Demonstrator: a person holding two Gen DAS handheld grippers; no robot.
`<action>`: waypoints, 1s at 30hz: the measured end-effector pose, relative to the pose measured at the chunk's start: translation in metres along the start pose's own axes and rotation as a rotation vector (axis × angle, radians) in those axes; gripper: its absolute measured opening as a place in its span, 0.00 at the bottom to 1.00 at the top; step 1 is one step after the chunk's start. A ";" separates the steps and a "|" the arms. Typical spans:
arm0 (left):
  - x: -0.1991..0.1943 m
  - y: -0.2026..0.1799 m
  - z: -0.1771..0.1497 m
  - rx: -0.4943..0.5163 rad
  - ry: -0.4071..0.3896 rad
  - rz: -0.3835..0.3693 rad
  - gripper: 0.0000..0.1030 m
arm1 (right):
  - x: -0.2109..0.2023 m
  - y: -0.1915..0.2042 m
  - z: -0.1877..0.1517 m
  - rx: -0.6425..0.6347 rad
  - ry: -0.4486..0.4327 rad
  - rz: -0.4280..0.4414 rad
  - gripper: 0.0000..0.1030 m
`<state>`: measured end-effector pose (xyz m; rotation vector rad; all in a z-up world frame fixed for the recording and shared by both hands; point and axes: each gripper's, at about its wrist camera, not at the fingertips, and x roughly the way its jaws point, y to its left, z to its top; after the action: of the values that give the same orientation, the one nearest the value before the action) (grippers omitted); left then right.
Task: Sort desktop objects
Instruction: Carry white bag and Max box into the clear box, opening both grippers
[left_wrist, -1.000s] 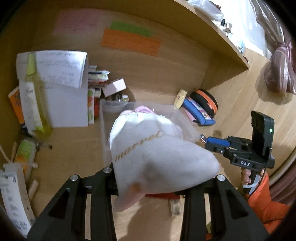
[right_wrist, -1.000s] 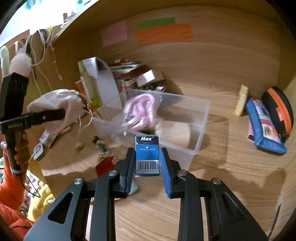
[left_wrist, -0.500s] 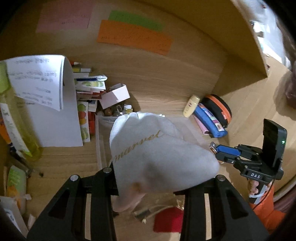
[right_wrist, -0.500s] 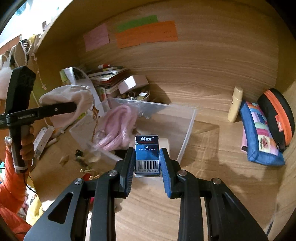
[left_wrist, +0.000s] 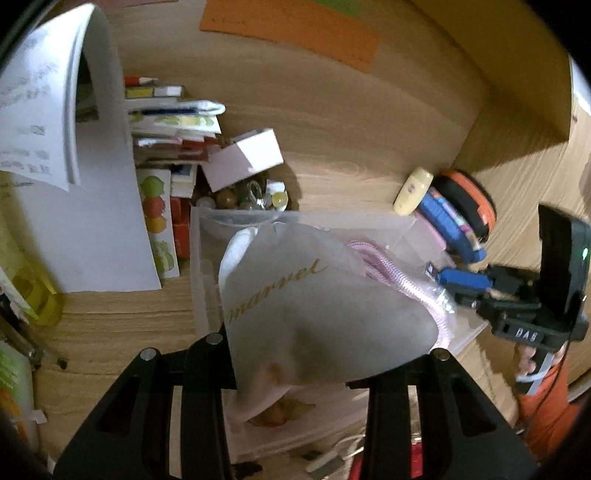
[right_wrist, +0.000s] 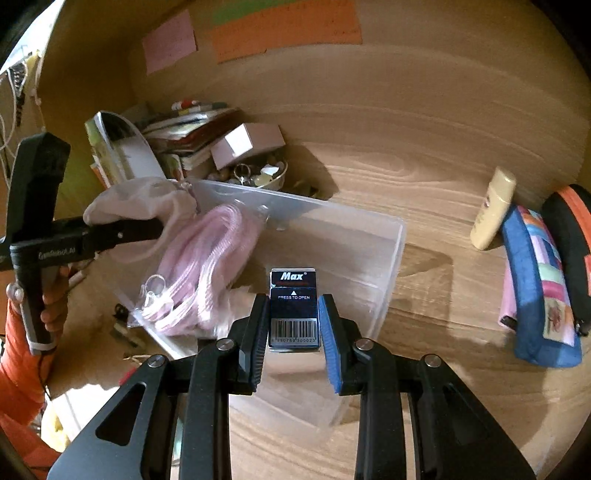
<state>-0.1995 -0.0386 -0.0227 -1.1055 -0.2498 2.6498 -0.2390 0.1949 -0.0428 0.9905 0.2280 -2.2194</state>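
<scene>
My left gripper (left_wrist: 295, 354) is shut on a white cloth pouch (left_wrist: 314, 310) with gold lettering and holds it over the clear plastic bin (left_wrist: 199, 266). The pouch also shows in the right wrist view (right_wrist: 144, 203), above the bin's left end. My right gripper (right_wrist: 293, 321) is shut on a small blue "Max" staple box (right_wrist: 293, 306), held above the bin's (right_wrist: 388, 266) near side. A bagged pink cord (right_wrist: 207, 269) lies inside the bin. The right gripper also shows in the left wrist view (left_wrist: 454, 278).
A stack of books and papers (right_wrist: 177, 136), a pink box (right_wrist: 247, 142) and a bowl of trinkets (right_wrist: 255, 175) stand behind the bin. A yellow tube (right_wrist: 493, 208) and pencil cases (right_wrist: 535, 280) lie right. Small clutter (left_wrist: 332, 458) lies by the bin's near-left side.
Both grippers have moved forward and closer to the bin. The pouch and the staple box now hang over its inside. Both grips are unchanged.
</scene>
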 end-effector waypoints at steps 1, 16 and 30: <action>0.003 -0.001 -0.002 0.013 0.004 0.001 0.35 | 0.004 0.000 0.001 -0.003 0.006 -0.003 0.24; 0.009 -0.022 -0.012 0.131 0.002 0.038 0.49 | 0.036 0.007 0.012 -0.011 0.042 -0.039 0.24; 0.002 -0.030 -0.018 0.142 0.012 0.035 0.71 | 0.026 0.012 0.020 -0.014 0.016 -0.205 0.55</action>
<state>-0.1830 -0.0085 -0.0290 -1.0895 -0.0390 2.6428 -0.2551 0.1645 -0.0462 1.0162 0.3669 -2.3913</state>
